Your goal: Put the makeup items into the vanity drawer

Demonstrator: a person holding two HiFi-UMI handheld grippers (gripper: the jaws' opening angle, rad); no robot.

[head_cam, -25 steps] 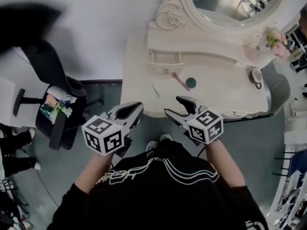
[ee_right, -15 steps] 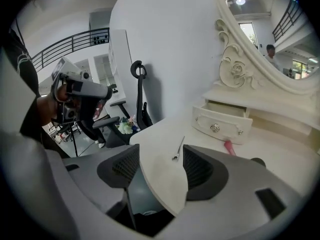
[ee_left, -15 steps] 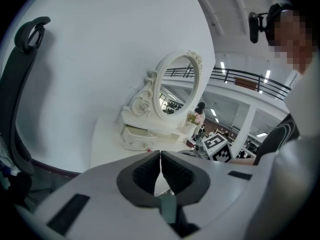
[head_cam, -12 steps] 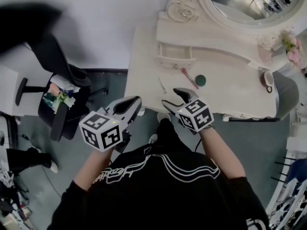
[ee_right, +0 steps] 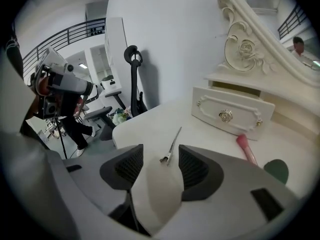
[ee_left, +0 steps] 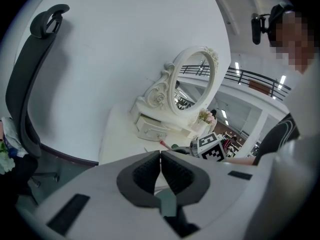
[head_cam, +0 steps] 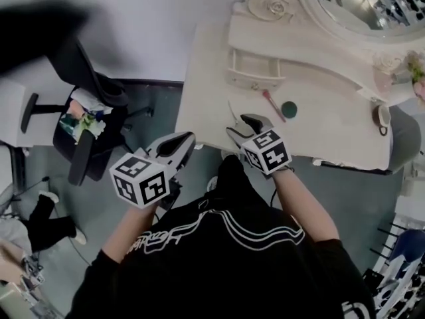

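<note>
white vanity top [head_cam: 332,135] below the oval mirror [head_cam: 358,5] has all the makeup items lying loose on it, so the task looks barely begun. the drawer [ee_right: 227,115] is fully closed, ahead of the right jaws, off to their right and well beyond their tips.

the right gripper [ee_right: 160,150] is low over the table's near edge. its jaws stand fairly wide and have just been closing a little, with neither pad on anything. the near end of a thin metal hair clip [ee_right: 171,145] shows in the gap between the tips, lying flat on the table and running away from them. a pink stick [ee_right: 246,148], perhaps a brush, lies outside the right-hand jaw, and a green compact [ee_right: 276,170] sits just beyond it.

the left gripper [ee_left: 160,156] hangs off the table's near left corner, apart from every item. its pads are pressed together with nothing between them.

my reading is that the drawer has yet to be opened and all three items have yet to be picked up, the clip likely first.
</note>
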